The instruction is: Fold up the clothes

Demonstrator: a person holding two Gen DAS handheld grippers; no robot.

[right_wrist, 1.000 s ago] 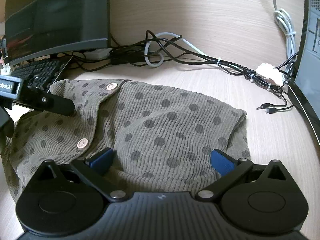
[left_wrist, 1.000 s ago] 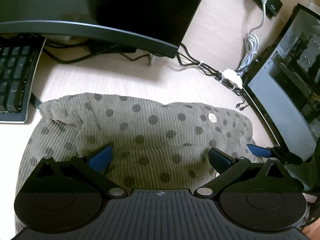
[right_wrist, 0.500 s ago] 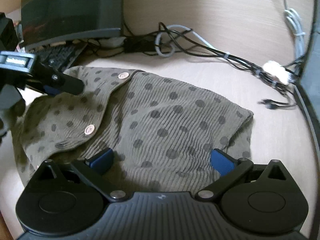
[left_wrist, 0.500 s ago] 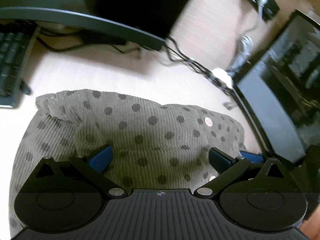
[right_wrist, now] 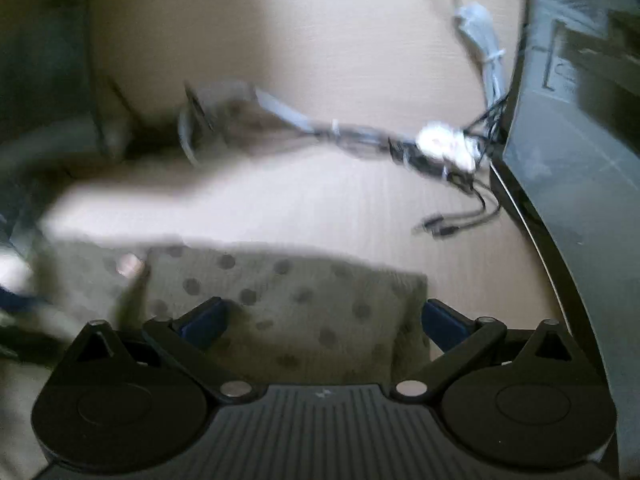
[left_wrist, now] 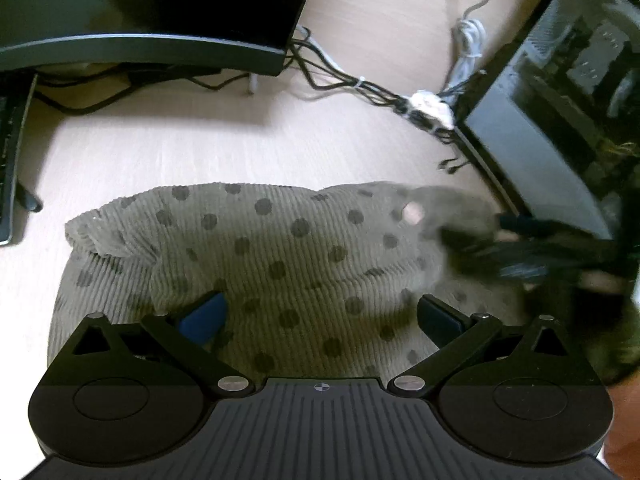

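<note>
An olive corduroy garment with dark dots and a pale button lies bunched in a folded heap on the light wooden desk. My left gripper hovers over its near side, open, its blue fingertips spread wide with cloth beneath them. In the blurred right wrist view the same garment fills the lower middle. My right gripper stands open above its near right corner. The right gripper also shows as a dark blur over the garment's right end.
A black monitor stands at the back and a keyboard at the far left. A bundle of cables runs to a white connector. A glass-sided computer case walls off the right side.
The right wrist view has swung and blurred, and the garment now sits much lower in it. In the left wrist view the right gripper has moved in over the garment's right end.
</note>
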